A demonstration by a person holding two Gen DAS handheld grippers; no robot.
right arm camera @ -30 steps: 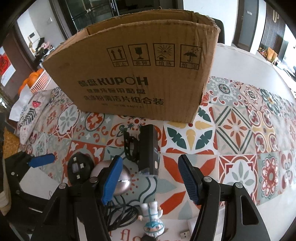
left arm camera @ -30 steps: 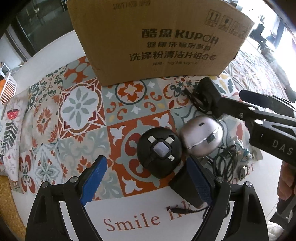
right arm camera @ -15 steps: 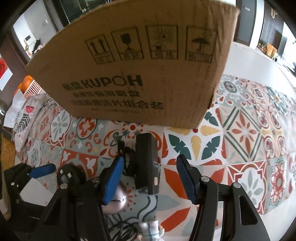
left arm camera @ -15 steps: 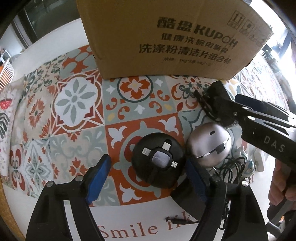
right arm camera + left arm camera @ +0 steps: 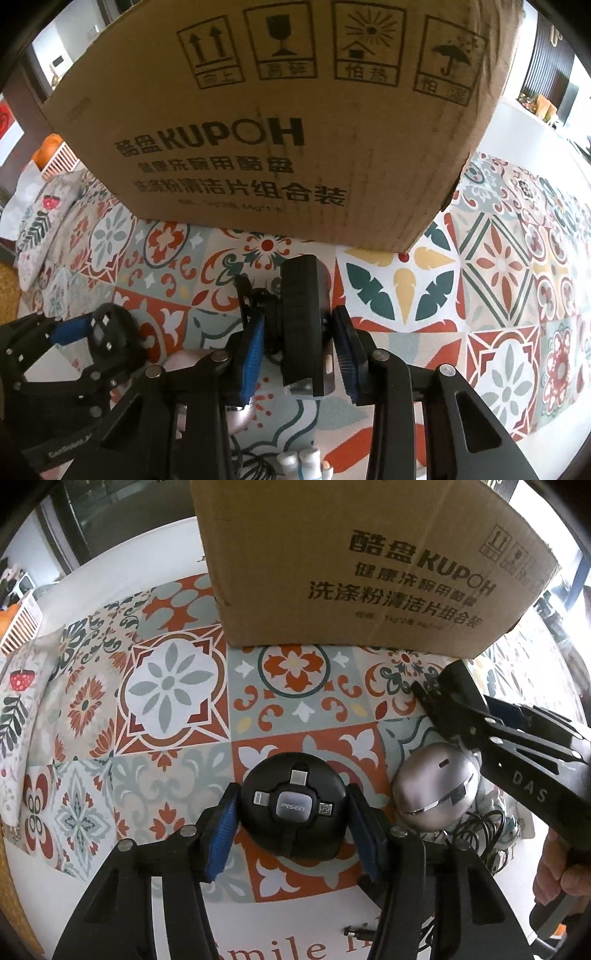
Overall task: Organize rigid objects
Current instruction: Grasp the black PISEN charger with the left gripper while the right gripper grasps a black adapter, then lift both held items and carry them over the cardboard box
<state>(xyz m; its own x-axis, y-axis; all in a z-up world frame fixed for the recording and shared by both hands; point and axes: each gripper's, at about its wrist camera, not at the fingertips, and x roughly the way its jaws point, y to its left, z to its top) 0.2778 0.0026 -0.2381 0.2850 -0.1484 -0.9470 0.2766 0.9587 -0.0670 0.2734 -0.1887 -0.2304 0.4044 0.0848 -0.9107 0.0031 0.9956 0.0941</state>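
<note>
Compared with a second ago, both grippers have come down closer to the patterned tablecloth [image 5: 173, 686] and their jaws, which stood wide apart, have drawn in around their objects.

The left gripper [image 5: 293, 827] is now clamped on a round black cable hub [image 5: 293, 808] marked PISEN, its blue pads pressing both sides. The hub sits on an orange tile of the cloth, in front of the box.

The right gripper [image 5: 297, 354] has its jaws closing on a black rectangular device [image 5: 303, 325] with a strap mount on its left side. The left pad rests against that mount and the right pad sits at the device's edge. The device lies just in front of the box.

Counted: two grippers, one hub, one black device, one silver egg-shaped mouse [image 5: 436, 792] just right of the hub, one tangle of black cable [image 5: 480, 830], one small figurine [image 5: 301, 461].

One container shows: a brown cardboard box [image 5: 258, 122] printed KUPOH. Only its outer wall is visible, so its contents cannot be told.
</note>
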